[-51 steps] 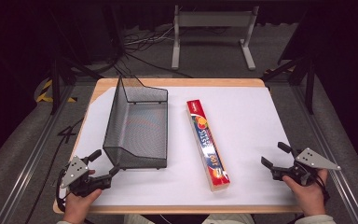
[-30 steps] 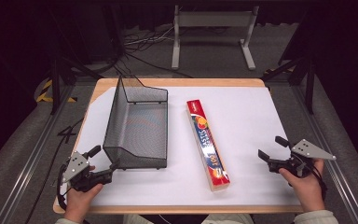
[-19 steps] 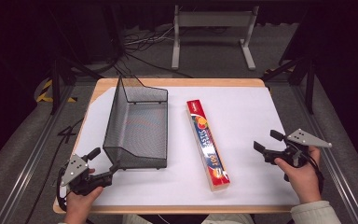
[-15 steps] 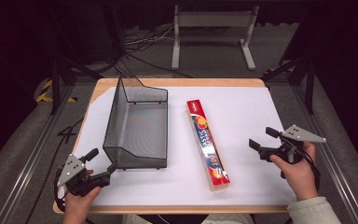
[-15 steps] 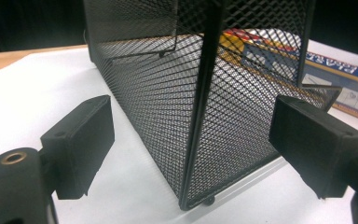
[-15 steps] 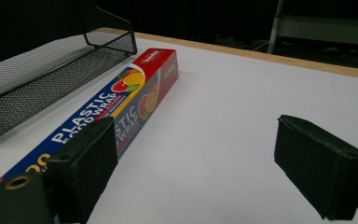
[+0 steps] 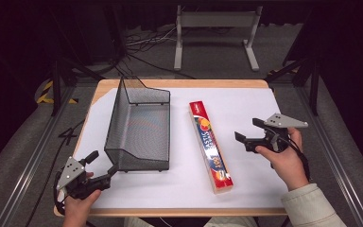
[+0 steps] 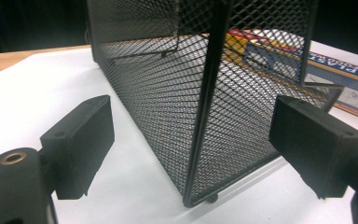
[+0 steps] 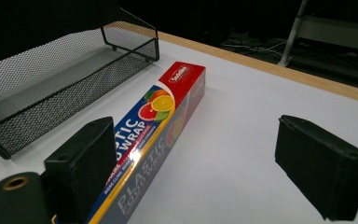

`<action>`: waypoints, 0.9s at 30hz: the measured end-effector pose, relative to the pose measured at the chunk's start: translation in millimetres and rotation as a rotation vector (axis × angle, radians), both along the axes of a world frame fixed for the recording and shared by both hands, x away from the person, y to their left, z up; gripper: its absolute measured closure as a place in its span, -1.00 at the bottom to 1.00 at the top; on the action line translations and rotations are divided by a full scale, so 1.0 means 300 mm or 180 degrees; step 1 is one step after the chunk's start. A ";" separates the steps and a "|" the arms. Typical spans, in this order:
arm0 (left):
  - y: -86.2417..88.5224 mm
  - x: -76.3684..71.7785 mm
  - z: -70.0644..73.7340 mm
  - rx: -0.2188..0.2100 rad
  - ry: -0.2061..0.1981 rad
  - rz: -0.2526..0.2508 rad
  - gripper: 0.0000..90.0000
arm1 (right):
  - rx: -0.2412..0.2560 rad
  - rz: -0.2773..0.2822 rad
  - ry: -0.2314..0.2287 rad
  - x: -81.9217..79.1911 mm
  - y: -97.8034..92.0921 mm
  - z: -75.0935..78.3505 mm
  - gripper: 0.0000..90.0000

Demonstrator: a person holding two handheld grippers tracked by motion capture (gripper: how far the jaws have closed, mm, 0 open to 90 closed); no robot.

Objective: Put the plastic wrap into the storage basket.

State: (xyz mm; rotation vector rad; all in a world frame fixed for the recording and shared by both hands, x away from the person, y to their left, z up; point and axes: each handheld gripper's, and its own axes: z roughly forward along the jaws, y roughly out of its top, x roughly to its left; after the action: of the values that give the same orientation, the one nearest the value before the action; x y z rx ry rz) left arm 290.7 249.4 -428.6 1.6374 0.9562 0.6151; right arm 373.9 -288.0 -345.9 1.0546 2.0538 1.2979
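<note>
Leftward has come the right gripper (image 7: 247, 136), jaws wide and empty, just beside the plastic wrap box (image 7: 211, 144). Left gripper (image 7: 100, 166) (also agape, holding nothing) faces the mesh tray's (image 7: 139, 126) near corner.

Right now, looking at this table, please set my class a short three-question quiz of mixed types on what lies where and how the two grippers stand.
1. True or false: the plastic wrap box lies inside the mesh tray.
2. Multiple choice: the left gripper is (A) shut on the tray, (B) open with the tray's near corner between its jaws, (C) open beside the box.
3. Fill in: the right gripper is open and points toward the ____.

Key
1. False: the box lies on the white table cover, to the right of the tray and apart from it.
2. B
3. plastic wrap box
</note>
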 end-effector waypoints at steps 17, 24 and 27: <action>-0.001 -0.004 -0.002 0.0041 -0.0027 -0.0013 -0.67 | -0.0145 0.0119 0.0340 0.109 0.196 0.017 -0.61; 0.001 -0.009 0.000 0.0047 -0.0085 0.0013 -0.66 | -0.0199 -0.0010 0.0636 0.140 0.278 -0.030 -0.39; 0.000 -0.009 -0.001 0.0065 -0.0090 0.0003 -0.66 | -0.0259 0.0011 0.0698 0.154 0.299 -0.050 -0.39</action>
State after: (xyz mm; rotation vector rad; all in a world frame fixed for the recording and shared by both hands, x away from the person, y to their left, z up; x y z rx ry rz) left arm 288.0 249.3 -428.9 1.6424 0.9328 0.6490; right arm 420.2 -198.4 -360.7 1.2024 2.2486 1.1321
